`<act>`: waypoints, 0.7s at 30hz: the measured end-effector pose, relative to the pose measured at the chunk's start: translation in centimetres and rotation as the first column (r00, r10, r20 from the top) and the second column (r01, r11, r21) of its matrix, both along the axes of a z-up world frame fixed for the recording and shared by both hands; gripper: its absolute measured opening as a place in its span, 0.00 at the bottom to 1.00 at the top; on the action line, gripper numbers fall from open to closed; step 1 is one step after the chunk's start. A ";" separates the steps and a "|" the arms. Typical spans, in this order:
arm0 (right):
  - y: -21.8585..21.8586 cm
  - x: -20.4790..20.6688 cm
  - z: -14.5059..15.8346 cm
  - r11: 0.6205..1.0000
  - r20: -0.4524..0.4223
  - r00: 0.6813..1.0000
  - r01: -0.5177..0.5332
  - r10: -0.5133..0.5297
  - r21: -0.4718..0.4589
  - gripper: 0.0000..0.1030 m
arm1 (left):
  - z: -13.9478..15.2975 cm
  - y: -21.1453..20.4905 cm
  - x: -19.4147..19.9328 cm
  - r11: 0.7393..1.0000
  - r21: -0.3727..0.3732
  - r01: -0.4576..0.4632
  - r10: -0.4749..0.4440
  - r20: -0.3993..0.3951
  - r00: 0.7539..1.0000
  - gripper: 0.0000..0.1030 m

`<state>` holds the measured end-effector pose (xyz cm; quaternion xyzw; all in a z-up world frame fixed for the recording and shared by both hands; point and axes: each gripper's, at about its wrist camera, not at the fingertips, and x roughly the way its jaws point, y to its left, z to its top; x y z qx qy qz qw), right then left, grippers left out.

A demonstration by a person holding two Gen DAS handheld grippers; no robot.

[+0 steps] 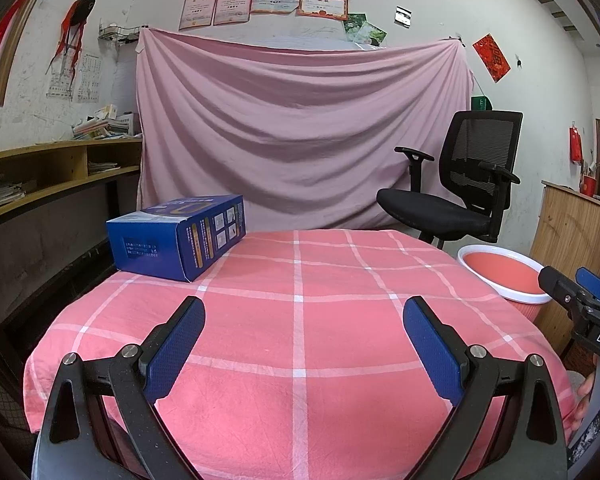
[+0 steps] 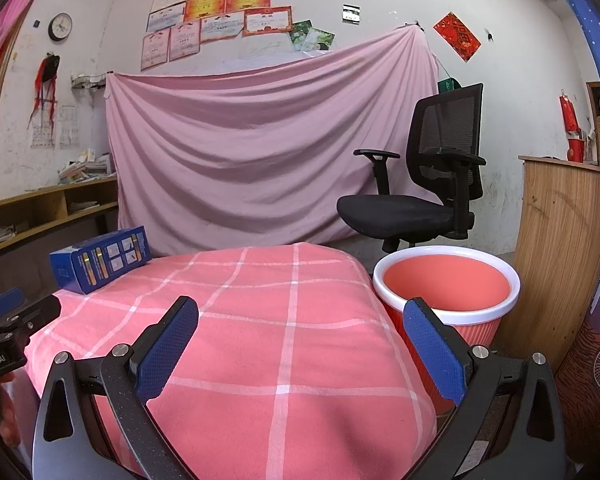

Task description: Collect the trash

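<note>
The left gripper (image 1: 303, 314) has its blue-padded fingers (image 1: 176, 350) spread wide, with nothing between them; only the pink checked tablecloth (image 1: 300, 344) lies below the gap. The right gripper (image 2: 300, 314) is likewise fully spread and empty, its right pad (image 2: 434, 354) overlapping the near wall of the wastebasket in the right wrist view. In the left wrist view, a blue cardboard box (image 1: 178, 236) lies flat on the cloth at 10 o'clock from the left gripper, near the table's far left edge and well apart from both grippers. The salmon wastebasket (image 2: 446, 322) with a white rim stands off the table's right side, at 2 o'clock from the right gripper, and appears empty inside. A black mesh office chair (image 2: 424, 184) stands behind the wastebasket at 1 o'clock. A pink sheet (image 1: 300, 128) hangs on the wall at 12 o'clock.
</note>
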<state>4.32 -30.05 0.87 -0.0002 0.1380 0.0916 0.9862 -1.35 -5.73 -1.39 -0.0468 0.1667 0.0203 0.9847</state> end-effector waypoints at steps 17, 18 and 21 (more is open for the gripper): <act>0.1 0.0 0.0 1.000 -0.002 1.000 0.000 0.000 0.001 1.00 | -0.1 -0.2 0.0 1.000 0.002 -0.003 0.003 -0.004 1.000 0.94; 0.1 0.0 0.0 1.000 -0.002 1.000 0.000 0.000 0.001 1.00 | -0.1 -0.2 0.0 1.000 0.001 -0.003 0.003 -0.005 1.000 0.94; 0.1 0.0 0.0 1.000 -0.003 1.000 0.000 0.000 0.002 1.00 | -0.1 -0.3 0.0 1.000 0.002 -0.004 0.004 -0.006 1.000 0.94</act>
